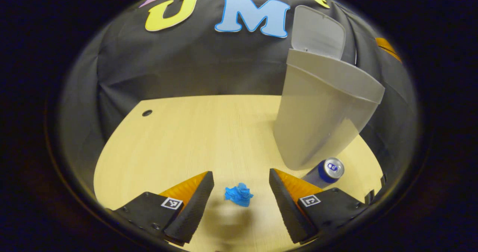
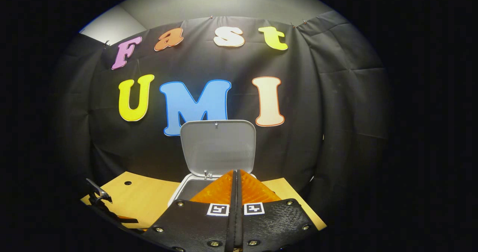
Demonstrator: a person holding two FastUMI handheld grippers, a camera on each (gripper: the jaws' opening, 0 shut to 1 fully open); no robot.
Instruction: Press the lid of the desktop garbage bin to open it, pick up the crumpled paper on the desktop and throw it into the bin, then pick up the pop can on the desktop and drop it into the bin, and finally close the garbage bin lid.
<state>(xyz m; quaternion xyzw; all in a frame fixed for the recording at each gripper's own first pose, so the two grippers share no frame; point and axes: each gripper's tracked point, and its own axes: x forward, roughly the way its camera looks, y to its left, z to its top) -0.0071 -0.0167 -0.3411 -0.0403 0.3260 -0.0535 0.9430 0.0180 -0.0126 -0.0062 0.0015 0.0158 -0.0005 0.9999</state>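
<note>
Two fingers of the left gripper [image 1: 241, 179] stand wide apart over the desk [image 1: 179, 140], with the blue crumpled paper [image 1: 238, 195] lying on the wood between them, untouched. The can [image 1: 325, 172] lies on its side just beside the bin [image 1: 321, 117], at its base. The bin's lid [image 2: 218, 147] stands open, upright. The right gripper [image 2: 235, 186] hovers before the bin, fingers pressed together, holding nothing.

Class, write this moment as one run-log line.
bin lid: open | left gripper: open around paper ball | right gripper: shut, empty | can: beside bin
</note>
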